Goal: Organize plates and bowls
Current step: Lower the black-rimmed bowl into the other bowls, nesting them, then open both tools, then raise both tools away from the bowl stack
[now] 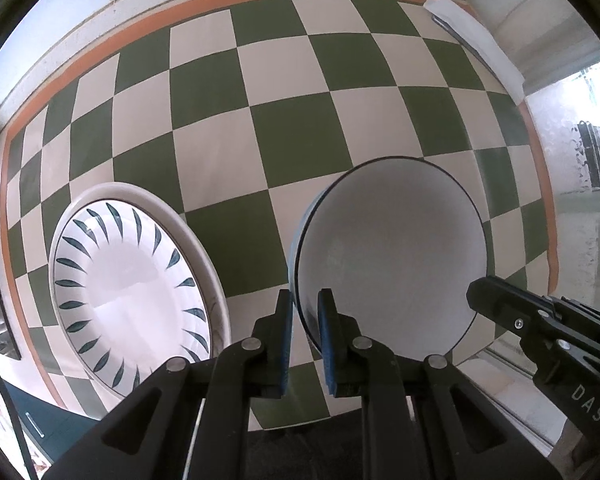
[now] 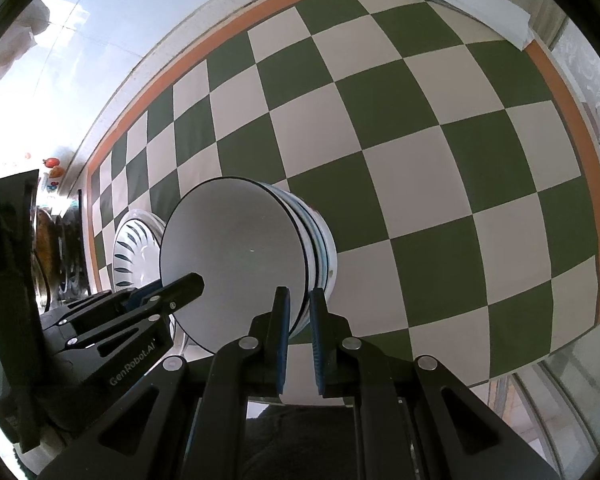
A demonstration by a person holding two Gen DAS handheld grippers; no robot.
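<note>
A white bowl with a dark rim tops a nested stack of bowls on the green-and-white checked cloth. My left gripper is shut on the top bowl's near-left rim. My right gripper is shut on the same bowl's right rim, and shows in the left wrist view at the bowl's right edge. My left gripper also shows in the right wrist view. A leaf-patterned plate lies on a larger white plate to the left.
The checked cloth has an orange border. A folded white paper lies at its far right corner. Dark cookware stands left beyond the cloth. A window is at right.
</note>
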